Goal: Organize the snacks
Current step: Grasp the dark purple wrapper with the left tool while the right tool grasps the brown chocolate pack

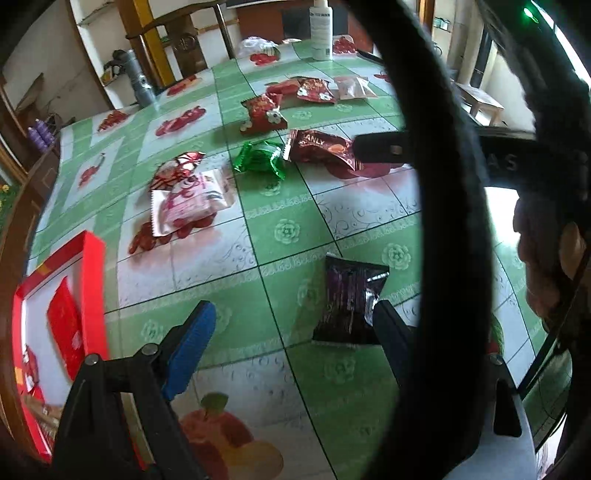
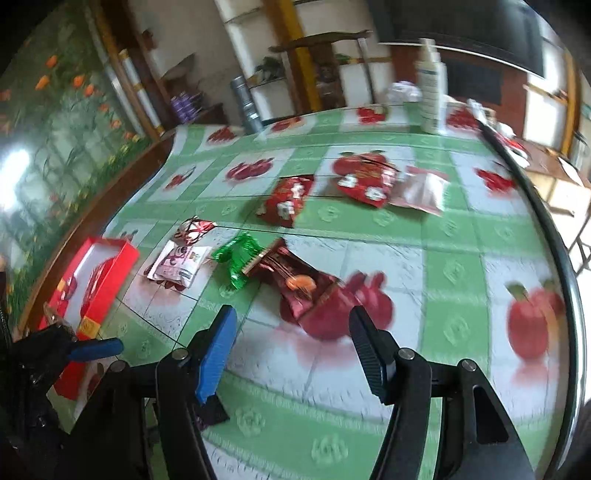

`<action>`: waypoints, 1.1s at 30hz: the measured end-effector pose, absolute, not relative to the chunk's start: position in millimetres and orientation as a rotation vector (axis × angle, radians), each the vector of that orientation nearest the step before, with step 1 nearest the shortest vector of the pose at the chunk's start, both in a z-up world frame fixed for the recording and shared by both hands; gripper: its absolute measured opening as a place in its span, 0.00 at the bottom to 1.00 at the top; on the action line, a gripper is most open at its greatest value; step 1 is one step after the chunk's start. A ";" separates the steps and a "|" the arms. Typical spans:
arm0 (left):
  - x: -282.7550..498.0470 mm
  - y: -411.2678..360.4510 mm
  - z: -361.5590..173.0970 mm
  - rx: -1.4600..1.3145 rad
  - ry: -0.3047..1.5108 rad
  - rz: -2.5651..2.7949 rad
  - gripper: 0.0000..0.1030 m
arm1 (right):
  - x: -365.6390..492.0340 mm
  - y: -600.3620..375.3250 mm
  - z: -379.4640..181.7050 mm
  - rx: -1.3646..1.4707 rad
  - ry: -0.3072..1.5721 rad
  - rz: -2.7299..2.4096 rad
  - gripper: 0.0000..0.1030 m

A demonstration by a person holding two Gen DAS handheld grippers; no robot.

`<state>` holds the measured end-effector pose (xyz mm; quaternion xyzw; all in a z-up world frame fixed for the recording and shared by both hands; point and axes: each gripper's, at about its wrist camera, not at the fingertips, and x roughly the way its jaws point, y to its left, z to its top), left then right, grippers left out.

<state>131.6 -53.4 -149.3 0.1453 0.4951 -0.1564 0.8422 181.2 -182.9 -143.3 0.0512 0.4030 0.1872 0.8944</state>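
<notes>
The left tongs [image 1: 291, 332] point steeply down at the desk [image 1: 280, 229], jaws spread wide and holding nothing. A dark purple snack packet [image 1: 349, 301] lies flat between the fingers, its right edge touching or just beside the right finger; the exact contact cannot be told. The left finger stands over bare cloth, well apart from the packet.

The right tongs [image 2: 295, 350] hover over the desk with jaws partly open and empty. A dark red snack packet [image 2: 295, 284] lies just ahead of the fingertips, with a green packet [image 2: 238, 258] touching its far-left end.

A red open box [image 1: 92, 288] sits at the left edge of the desk, already containing red packets. Between the box and the dark purple snack packet the cloth is bare, giving open room.

Mid-desk, a pink-and-white packet [image 1: 188, 203] overlaps a red-and-silver packet [image 1: 179, 168]. Further back lie three red packets [image 1: 264, 112] and a pale pouch [image 1: 352, 86]. A white bottle [image 1: 322, 29] stands upright near the far edge.

The curved desk rim [image 2: 554, 236] runs along the right side.
</notes>
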 end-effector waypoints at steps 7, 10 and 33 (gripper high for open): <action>147.3 -53.5 -162.0 0.310 1.088 -0.430 0.84 | 206.3 -152.9 -151.1 -0.101 0.862 0.466 0.64; 153.2 -55.9 -165.1 0.316 1.098 -0.442 0.84 | 220.1 -149.0 -158.7 -0.132 0.890 0.477 0.64; 145.5 -38.0 -160.6 0.291 1.057 -0.388 0.41 | 197.1 -159.1 -141.0 -0.031 0.851 0.500 0.32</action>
